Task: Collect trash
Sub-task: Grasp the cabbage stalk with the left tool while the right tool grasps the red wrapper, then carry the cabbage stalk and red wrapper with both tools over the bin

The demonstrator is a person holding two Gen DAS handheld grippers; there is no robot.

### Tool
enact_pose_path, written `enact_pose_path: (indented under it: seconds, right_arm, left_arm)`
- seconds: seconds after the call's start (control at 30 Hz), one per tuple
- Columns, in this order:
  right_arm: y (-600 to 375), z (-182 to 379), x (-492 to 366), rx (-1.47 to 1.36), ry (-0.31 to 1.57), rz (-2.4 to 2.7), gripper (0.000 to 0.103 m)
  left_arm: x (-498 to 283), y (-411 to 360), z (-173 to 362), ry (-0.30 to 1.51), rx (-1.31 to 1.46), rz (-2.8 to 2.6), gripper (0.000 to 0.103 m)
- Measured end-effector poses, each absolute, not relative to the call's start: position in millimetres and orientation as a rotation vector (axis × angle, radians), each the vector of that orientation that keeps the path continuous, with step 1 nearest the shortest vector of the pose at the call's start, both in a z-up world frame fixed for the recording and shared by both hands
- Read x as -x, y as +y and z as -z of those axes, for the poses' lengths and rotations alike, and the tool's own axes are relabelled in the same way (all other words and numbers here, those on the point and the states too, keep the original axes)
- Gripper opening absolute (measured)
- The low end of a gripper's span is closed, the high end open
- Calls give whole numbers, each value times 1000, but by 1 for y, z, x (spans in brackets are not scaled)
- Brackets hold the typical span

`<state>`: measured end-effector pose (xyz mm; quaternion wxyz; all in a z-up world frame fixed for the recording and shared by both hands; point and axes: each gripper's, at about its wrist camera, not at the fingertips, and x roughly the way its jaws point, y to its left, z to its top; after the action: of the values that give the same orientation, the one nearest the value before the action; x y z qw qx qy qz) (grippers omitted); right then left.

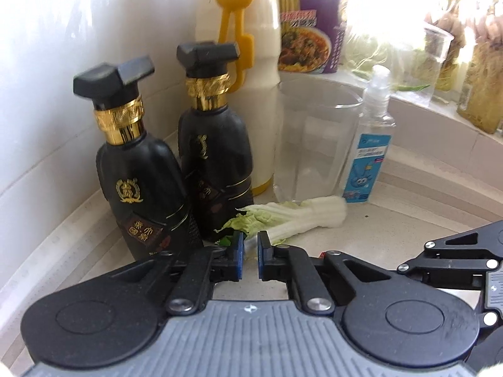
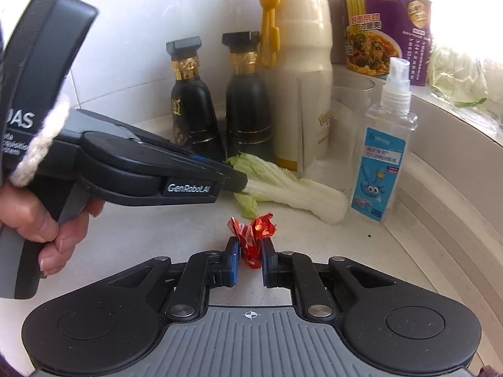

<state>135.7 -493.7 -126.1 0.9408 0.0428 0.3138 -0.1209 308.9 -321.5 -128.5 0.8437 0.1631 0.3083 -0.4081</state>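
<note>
Right gripper (image 2: pixel 250 256) first: we see its blue pads clamped on a crumpled red foil wrapper (image 2: pixel 253 238), which sits on the pale counter (image 2: pixel 157 232) with its top sticking up above the fingertips. Left gripper (image 1: pixel 250 256) has its jaws nearly together on the leafy end of a napa cabbage leaf (image 1: pixel 292 220); in the right wrist view the same gripper (image 2: pixel 235 182) comes in from the left, tip pinching the leaf (image 2: pixel 283 188) where green meets white rib. A hand (image 2: pixel 44 220) wraps that gripper's handle, sleeve cuff above it.

The leaf lies flat on the counter, white stalk end pointing right toward a clear spray bottle (image 2: pixel 385 144) with a blue label, stalk tip just beside the bottle base. The wrapper is near the leaf, in front of it, not touching as far as we can tell.

Behind the leaf: two black bottles with gold neck bands and black caps, the left black bottle (image 1: pixel 144 172) leaning against the right black bottle (image 1: pixel 213 157). Next to them a cream-white bottle (image 1: pixel 251 62) with a yellow strap and yellow cap, then a clear glass cup (image 1: pixel 314 138) between it and the spray bottle. On a raised ledge (image 2: pixel 456 132) behind, a purple instant noodle cup (image 2: pixel 383 28). Far right on the ledge is overexposed; we make out greens and clear containers, nothing more. White wall (image 1: pixel 63 62) on the left.
</note>
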Motion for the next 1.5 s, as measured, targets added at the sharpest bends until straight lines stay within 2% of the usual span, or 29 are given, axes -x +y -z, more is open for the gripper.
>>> enact_pose_path:
  seconds: [0.3,0.67,1.5]
  right_arm:
    - [-487,98,-117,-112,623,284,12]
    - [-459,68,-91,-84,632,302,12]
    - [-314,22,-16,-97,681,243,12]
  left_arm:
    - [-285,-312,90,618,-311,881,5]
    - [-258,-277,55,664,-263,858,4]
    - [-158,-140,3,778,-248,788,4]
